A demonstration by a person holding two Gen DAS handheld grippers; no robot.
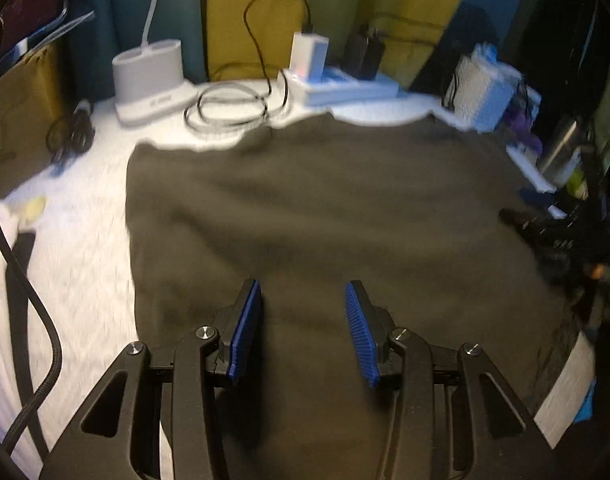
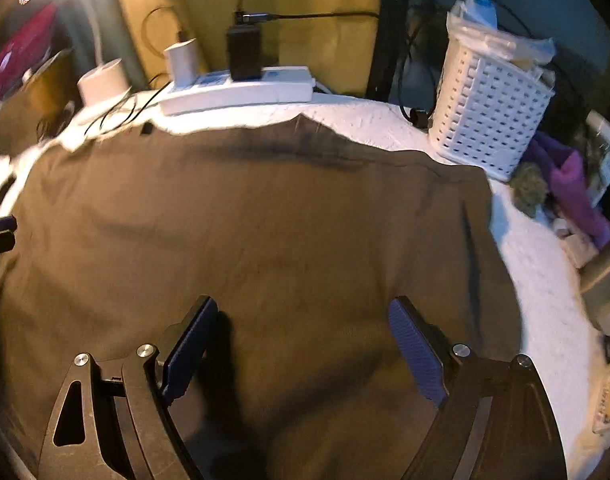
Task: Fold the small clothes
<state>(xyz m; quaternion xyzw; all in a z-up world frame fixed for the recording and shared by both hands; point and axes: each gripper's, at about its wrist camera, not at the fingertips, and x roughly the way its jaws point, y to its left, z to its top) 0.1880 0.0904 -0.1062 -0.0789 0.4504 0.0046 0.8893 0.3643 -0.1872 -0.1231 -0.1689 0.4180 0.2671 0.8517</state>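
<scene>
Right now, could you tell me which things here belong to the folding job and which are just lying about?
Job:
- brown garment
- left gripper
- right gripper

Lying about:
- power strip
- white basket
- coiled cable
- white lamp base

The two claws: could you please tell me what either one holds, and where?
Nothing: the left claw and right claw are open above the flat olive-brown cloth garment.
</scene>
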